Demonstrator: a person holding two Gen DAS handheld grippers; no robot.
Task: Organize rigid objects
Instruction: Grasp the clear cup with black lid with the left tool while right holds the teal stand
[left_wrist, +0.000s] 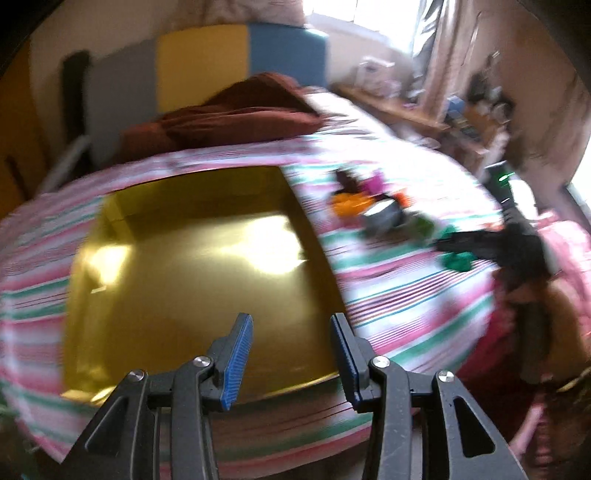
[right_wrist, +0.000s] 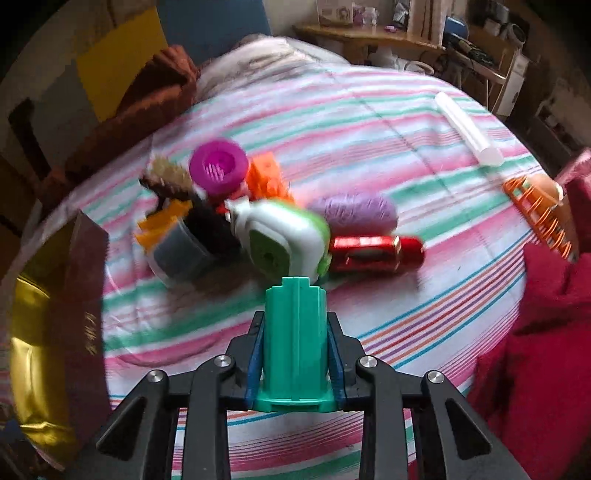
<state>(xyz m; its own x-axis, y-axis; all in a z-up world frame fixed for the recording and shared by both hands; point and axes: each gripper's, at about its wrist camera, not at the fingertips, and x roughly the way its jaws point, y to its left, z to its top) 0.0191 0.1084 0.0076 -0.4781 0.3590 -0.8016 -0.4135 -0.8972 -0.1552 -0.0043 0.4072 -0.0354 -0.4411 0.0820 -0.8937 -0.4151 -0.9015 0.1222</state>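
At the bottom centre of the right wrist view the right tongs (right_wrist: 295, 354) grip a green block (right_wrist: 295, 332) above the striped bed (right_wrist: 406, 122), toys (right_wrist: 258, 221) piled mid-frame, while the left tongs (left_wrist: 291, 354) gape empty over a gold tray (left_wrist: 192, 258).

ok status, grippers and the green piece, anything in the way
Right gripper shut on green piece. Left gripper open, empty, over gold box. Toy pile sits ahead on the bed; path to box looks open.
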